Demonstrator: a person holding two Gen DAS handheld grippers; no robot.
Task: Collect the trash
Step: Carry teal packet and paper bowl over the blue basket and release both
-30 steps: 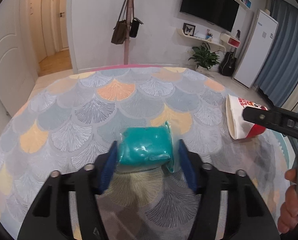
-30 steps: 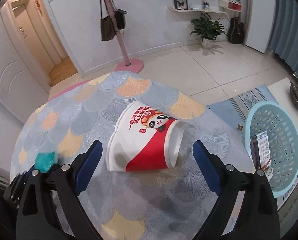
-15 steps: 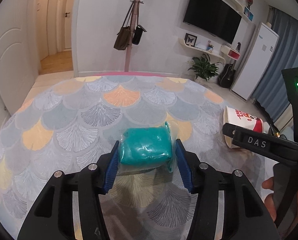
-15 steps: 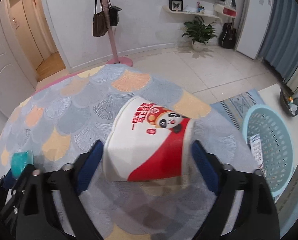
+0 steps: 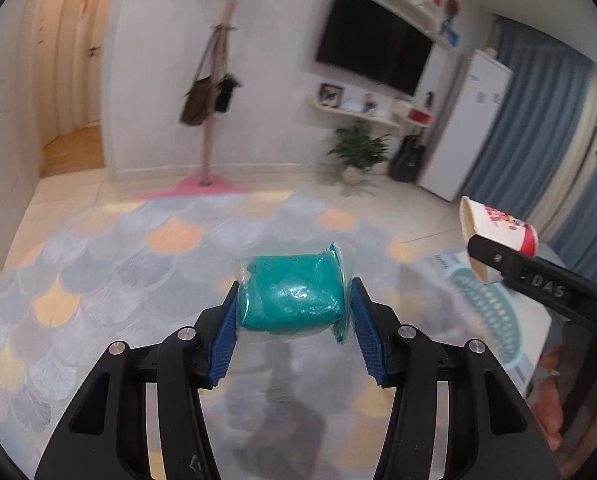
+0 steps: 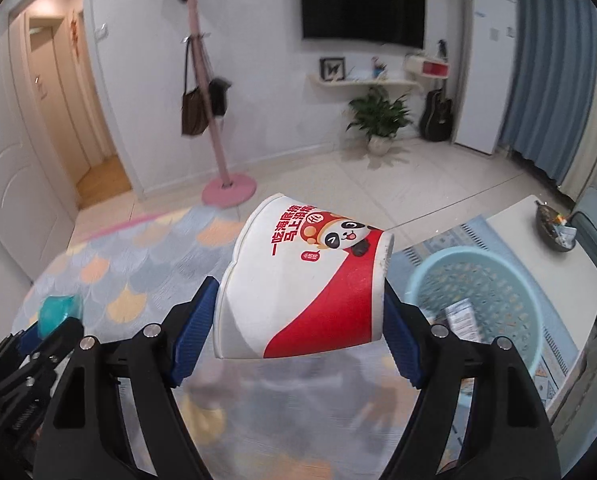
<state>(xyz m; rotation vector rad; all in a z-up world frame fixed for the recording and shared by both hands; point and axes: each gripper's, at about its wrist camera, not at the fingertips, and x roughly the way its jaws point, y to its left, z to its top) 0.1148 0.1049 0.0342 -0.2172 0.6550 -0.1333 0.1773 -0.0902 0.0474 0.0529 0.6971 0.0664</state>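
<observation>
Left gripper (image 5: 292,306) clamps a teal packet (image 5: 292,298); right gripper (image 6: 300,312) clamps a cup (image 6: 302,284). Basket (image 6: 474,258) at three o'clock; the cup's tapered sides could slip free early.

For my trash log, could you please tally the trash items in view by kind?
Teal plastic packet, held in the left gripper: 1
Paper noodle cup, held in the right gripper: 1
Printed packet in the light blue basket: 1
Total: 3
</observation>
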